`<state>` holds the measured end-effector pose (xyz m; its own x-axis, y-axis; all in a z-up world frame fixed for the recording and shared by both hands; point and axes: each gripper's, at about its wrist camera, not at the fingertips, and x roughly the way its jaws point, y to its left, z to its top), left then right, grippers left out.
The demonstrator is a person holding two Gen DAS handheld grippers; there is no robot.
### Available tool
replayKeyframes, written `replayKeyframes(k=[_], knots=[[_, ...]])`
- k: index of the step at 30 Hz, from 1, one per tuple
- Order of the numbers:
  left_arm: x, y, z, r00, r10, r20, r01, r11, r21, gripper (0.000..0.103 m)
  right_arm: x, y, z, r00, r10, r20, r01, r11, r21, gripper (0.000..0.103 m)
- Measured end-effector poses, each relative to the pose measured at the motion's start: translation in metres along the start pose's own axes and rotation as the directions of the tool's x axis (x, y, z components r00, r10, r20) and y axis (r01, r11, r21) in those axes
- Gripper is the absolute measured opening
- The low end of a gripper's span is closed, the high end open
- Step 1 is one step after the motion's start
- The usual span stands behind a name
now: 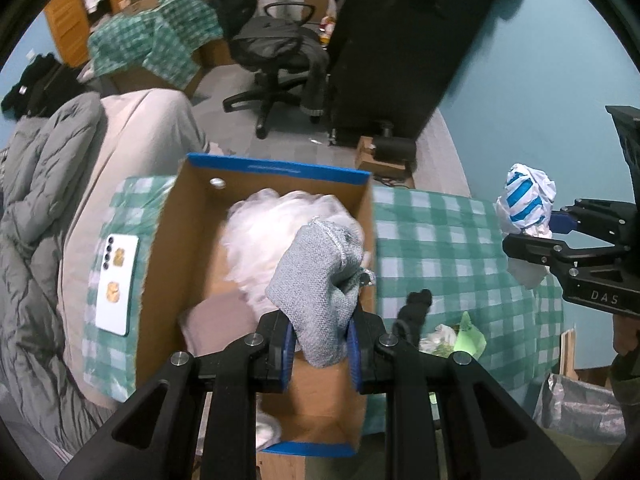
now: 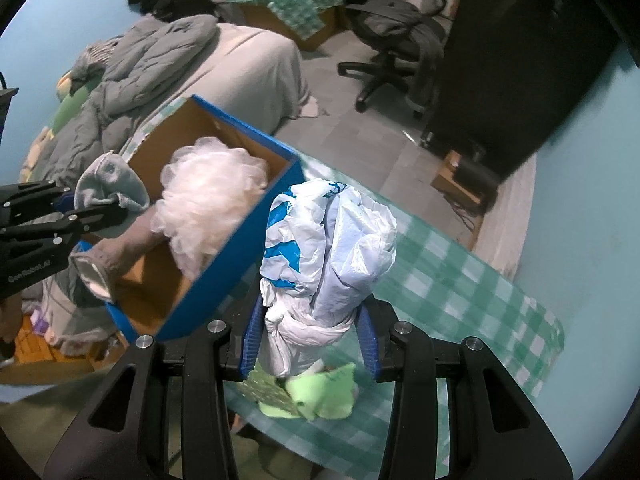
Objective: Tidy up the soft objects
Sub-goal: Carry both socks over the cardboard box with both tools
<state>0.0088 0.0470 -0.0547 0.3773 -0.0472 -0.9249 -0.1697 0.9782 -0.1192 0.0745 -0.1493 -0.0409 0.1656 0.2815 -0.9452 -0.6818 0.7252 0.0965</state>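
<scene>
The room is dim, with a cold blue tint. Soft light leaves no strong shadows and no glare. Both views bend round at the edges, with black corners. The white fluffy puff (image 1: 288, 236) looks smeared, and the checked cloth (image 2: 472, 280) blurs too.

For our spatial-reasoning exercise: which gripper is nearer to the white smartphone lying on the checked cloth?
Left. The left gripper, holding a grey knitted cloth over the cardboard box, is beside the white smartphone. The right gripper, gripping a blue-and-white plastic bag, is beyond the box.
</scene>
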Motion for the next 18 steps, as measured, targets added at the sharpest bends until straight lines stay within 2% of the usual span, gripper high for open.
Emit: replayKeyframes(k=[10,18], knots=[[0.004,0.049,-0.016,0.999,0.025,-0.021,-0.026,0.997,-0.078,0.022,0.019,0.053,0.029,0.998,0.060,-0.012,-0.060,0.995,-0.078,0.040],[0.019,0.081,-0.029,0.997,0.023,-0.068,-0.032,0.991,-0.131,0.022,0.041,0.092,0.037,0.992,0.116,-0.051,-0.121,0.986,-0.115,0.040]])
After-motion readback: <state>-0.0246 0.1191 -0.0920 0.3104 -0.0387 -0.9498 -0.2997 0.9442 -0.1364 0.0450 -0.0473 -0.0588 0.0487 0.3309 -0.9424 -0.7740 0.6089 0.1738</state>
